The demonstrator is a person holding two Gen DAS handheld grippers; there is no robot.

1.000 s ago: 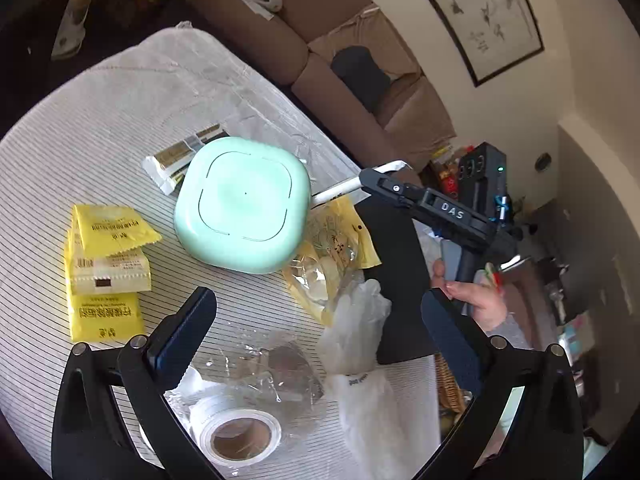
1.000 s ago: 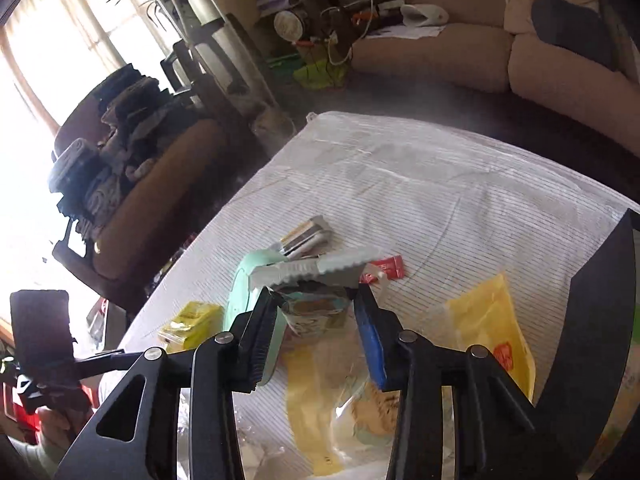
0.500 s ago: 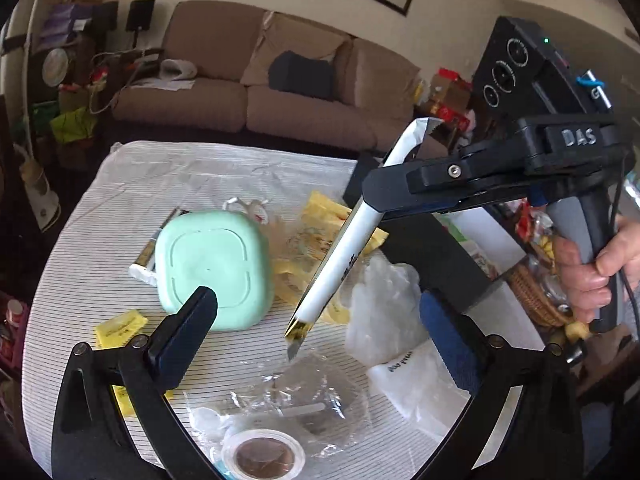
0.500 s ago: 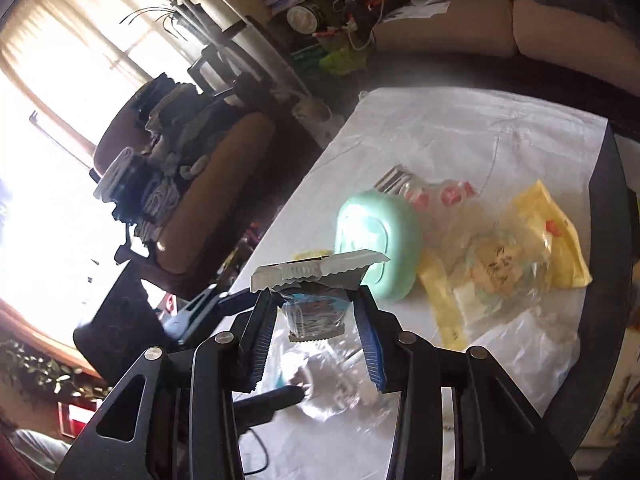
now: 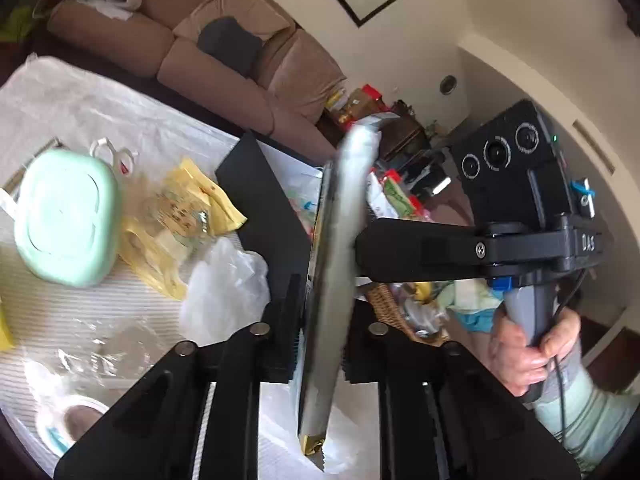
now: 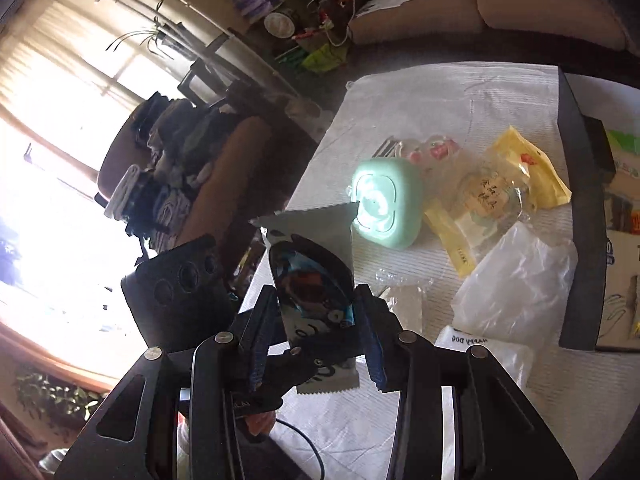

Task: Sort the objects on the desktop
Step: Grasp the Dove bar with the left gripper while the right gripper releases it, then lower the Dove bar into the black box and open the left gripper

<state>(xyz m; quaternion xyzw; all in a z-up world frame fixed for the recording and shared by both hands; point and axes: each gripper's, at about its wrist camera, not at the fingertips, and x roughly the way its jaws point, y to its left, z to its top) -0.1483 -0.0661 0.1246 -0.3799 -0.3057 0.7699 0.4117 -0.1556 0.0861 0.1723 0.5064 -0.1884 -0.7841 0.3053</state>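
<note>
A long white-and-blue snack packet (image 5: 336,280) hangs in the air between both grippers. In the left wrist view it shows edge-on, with my left gripper (image 5: 320,344) shut on its lower part. My right gripper's finger (image 5: 400,252) reaches in from the right and presses the packet higher up. In the right wrist view the packet (image 6: 312,272) stands upright with my right gripper (image 6: 316,340) shut on it. There the left gripper's finger (image 6: 292,368) crosses the packet's bottom end. A hand (image 5: 528,348) holds the right gripper's handle.
On the white-clothed table (image 6: 460,92) lie a mint green box (image 5: 68,216), yellow packets (image 5: 176,216), a white plastic bag (image 5: 228,284), crumpled clear wrap and a tape roll (image 5: 72,420). A black open box (image 6: 584,240) stands at the table's right side. A sofa (image 5: 224,60) is beyond.
The right gripper carried the packet up off the table and into the left gripper's open jaws. The left gripper then shut on the packet.
</note>
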